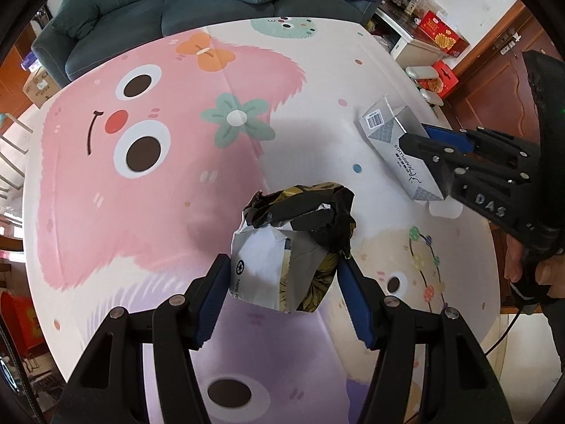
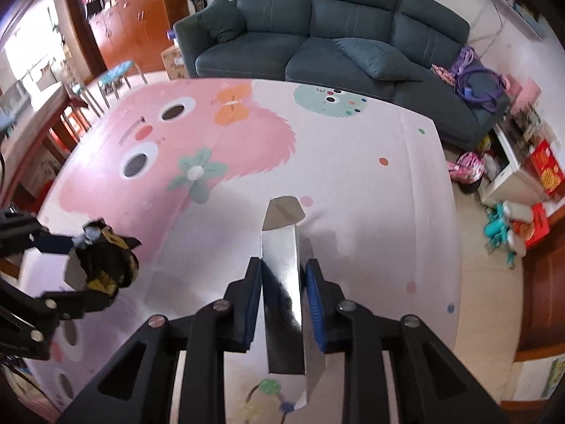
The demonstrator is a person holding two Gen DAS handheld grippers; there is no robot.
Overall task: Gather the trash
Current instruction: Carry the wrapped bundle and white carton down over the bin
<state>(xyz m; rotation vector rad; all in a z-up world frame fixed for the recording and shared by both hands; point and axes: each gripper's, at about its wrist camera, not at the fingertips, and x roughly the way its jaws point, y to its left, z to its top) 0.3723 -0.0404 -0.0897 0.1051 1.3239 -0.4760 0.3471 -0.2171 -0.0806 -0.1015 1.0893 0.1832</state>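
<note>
My left gripper is shut on a crumpled black, white and gold wrapper bag, its blue pads pressing both sides. The bag also shows at the left of the right wrist view. My right gripper is shut on a long silver-grey carton box and holds it above the cartoon-print tablecloth. In the left wrist view the same box sits in my right gripper at the right, over the table's right side.
A dark teal sofa stands beyond the table's far edge. Red boxes and a white cabinet crowd the floor at the right. Stools and wooden cupboards stand at the left. The tablecloth is bare around both held items.
</note>
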